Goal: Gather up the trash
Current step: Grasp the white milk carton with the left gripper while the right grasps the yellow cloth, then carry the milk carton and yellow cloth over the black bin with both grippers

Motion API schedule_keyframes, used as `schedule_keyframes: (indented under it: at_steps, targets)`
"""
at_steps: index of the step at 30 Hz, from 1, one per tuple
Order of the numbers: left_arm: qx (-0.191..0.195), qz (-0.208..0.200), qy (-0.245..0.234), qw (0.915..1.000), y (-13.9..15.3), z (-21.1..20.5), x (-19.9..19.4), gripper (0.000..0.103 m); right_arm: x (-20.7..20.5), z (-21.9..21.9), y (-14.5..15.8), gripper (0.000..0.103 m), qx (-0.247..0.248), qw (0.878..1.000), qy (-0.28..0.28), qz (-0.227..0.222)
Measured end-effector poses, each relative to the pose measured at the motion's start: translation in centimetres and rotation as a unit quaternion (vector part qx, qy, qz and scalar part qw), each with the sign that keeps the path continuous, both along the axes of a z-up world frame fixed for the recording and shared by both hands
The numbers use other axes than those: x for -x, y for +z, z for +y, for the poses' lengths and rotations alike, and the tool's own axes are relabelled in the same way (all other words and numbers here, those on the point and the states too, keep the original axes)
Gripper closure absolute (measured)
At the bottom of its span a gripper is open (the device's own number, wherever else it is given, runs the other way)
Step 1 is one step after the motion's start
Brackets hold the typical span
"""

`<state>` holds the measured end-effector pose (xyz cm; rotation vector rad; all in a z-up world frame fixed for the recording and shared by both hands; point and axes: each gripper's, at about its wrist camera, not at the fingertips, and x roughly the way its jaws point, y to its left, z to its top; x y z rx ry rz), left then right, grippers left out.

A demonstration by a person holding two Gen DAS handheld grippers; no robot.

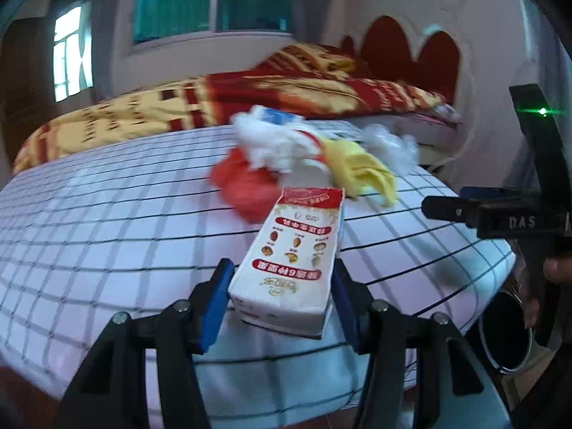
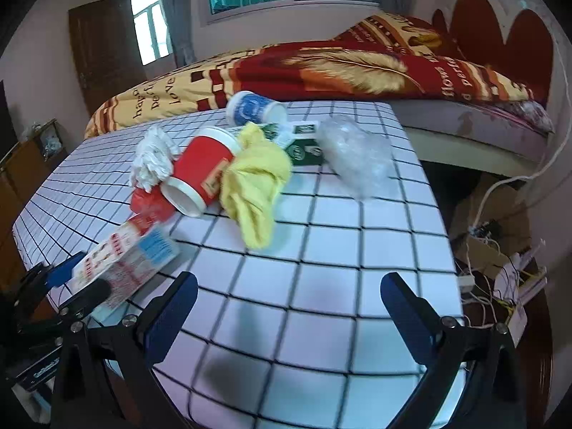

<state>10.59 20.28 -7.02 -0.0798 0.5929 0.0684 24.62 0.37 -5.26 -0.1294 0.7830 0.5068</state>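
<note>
One milk carton (image 1: 289, 261) between the left tongs (image 1: 282, 304), pads touching.

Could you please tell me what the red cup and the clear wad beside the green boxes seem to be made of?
Red cup: probably paper, matte, with a rolled pale rim and a printed sleeve. Clear wad: likely thin plastic film, glossy and translucent, heavily crinkled.

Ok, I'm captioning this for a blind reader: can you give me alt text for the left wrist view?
The left gripper closes its blue pads on a white and red drink carton lying on a checked tablecloth. Behind it sits a blurred heap of crumpled white paper, red plastic and yellow cloth, with a bed beyond.
</note>
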Motion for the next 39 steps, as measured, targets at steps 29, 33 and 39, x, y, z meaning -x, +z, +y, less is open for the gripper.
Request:
schedule_keyframes:
  at_steps: [29,33,39]
  targets:
    - [0.015,-0.006,0.119,0.9927,1.1,5.5,-1.1,0.049,-1.8,5.8,-0.9,0.083,0.047,0.997,0.059,0.008]
    - [0.015,-0.018,0.117,0.9929,2.0,4.7,-0.6,0.050,-0.2,3.8,0.0,0.083,0.045,0.998,0.050,-0.010]
    - [0.008,-0.035,0.105,0.9938,3.5,3.2,0.1,0.050,1.6,0.5,1.7,0.083,0.032,0.999,0.030,-0.028]
